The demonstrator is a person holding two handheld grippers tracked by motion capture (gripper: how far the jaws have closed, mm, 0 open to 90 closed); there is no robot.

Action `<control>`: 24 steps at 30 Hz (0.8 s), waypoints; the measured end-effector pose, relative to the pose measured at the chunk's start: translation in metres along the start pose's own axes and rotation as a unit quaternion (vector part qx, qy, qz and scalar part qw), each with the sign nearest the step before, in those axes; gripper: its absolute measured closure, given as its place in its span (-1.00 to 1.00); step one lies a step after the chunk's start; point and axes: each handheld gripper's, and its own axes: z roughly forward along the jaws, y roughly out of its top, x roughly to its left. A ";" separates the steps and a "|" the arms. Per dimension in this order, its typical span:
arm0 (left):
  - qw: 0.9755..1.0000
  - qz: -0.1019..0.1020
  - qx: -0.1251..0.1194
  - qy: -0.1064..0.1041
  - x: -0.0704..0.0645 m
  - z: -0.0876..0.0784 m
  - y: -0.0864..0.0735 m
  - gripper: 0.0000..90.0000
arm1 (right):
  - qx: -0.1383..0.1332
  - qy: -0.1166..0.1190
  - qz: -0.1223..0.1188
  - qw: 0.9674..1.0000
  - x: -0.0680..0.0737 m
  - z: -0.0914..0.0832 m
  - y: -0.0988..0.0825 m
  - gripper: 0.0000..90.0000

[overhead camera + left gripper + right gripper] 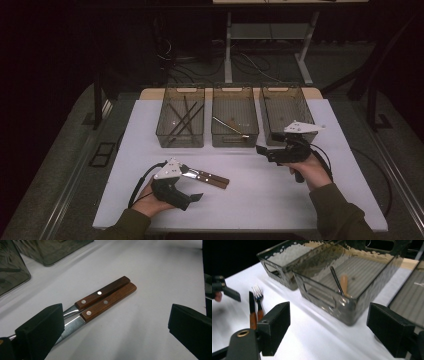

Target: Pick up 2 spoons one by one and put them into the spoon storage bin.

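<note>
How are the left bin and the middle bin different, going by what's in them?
The left bin holds several long dark pieces crossed over one another; the middle bin holds fewer, one with a pale wooden handle and a slim metal stem. Both are clear, smoky, rectangular bins standing side by side at the table's far edge.

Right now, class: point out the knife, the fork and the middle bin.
Knife (109,301): left gripper view, on the nearer wooden handle.
Fork (257,293): right gripper view, on its tines.
Middle bin (234,137): high view, on its front wall.
</note>
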 end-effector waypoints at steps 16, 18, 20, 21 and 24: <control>1.000 0.010 0.006 0.002 -0.001 -0.002 0.001 -1.00 | 0.003 -0.002 -0.004 1.000 -0.005 -0.028 -0.052 -0.60; 1.000 0.009 0.006 0.001 -0.001 -0.002 0.001 -1.00 | 0.004 -0.002 -0.006 1.000 -0.006 -0.032 -0.058 -0.60; 1.000 0.009 0.006 0.001 -0.001 -0.002 0.001 -1.00 | 0.005 0.000 -0.002 1.000 -0.006 -0.035 -0.063 -0.60; 1.000 0.008 0.006 0.001 -0.001 -0.002 0.001 -1.00 | 0.004 -0.001 -0.003 1.000 -0.006 -0.037 -0.066 -0.60; 1.000 0.006 0.008 0.000 -0.001 -0.003 0.001 -1.00 | 0.001 -0.001 0.002 1.000 -0.005 -0.041 -0.073 -0.60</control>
